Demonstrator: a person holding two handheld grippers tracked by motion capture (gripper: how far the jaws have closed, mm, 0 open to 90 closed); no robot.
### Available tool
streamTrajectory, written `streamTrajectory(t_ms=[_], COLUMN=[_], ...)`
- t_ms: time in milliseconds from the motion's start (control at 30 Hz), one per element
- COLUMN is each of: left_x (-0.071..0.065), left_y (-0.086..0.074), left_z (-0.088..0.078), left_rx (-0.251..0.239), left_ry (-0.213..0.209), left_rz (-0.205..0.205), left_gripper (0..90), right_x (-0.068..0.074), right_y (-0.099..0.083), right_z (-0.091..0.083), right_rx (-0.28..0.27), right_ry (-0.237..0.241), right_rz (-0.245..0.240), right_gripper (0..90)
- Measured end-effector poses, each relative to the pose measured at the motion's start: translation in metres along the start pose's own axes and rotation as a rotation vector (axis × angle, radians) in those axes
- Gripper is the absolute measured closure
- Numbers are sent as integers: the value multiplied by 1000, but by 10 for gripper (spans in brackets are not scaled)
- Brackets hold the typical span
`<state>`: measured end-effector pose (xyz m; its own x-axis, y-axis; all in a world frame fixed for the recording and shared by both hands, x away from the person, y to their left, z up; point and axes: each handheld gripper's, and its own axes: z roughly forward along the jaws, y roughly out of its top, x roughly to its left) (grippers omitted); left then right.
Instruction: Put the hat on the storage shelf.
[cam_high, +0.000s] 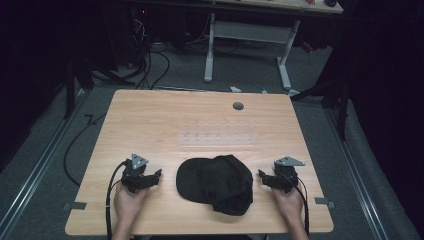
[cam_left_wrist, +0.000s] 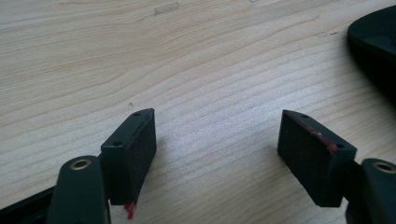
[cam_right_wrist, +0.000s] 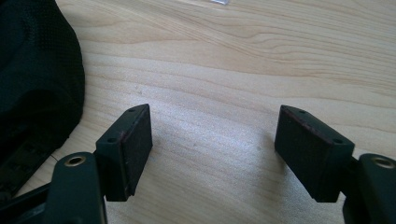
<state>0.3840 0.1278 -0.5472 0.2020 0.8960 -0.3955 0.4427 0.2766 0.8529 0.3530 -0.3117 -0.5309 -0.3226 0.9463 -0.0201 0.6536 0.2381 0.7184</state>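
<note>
Matte fingers (cam_left_wrist: 135, 154) spread | soft black cap (cam_high: 216, 183) | pale woodgrain table (cam_high: 150, 120)

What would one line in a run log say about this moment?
left tool: open, empty, beside cap | right tool: open, empty, beside cap | black cap: lies untouched on table between both tools

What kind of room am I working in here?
Probably a lab or recording workspace: a wooden table ringed by dark curtains, cables on the grey carpet, and another desk behind. A black cap lies between the grippers.
</note>
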Motion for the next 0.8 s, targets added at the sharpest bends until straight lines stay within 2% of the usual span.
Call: streamTrajectory(t_ms=[633, 800], left_x=[0, 0], left_y=[0, 0], left_z=[0, 0], left_rx=[-7, -9], left_ry=[15, 18], left_rz=[-7, -14], left_gripper=[286, 285], right_x=[0, 0], right_y=[0, 0], right_z=[0, 0], right_rx=[0, -5], right_ry=[-4, -14], right_rz=[6, 23], right_gripper=[277, 324])
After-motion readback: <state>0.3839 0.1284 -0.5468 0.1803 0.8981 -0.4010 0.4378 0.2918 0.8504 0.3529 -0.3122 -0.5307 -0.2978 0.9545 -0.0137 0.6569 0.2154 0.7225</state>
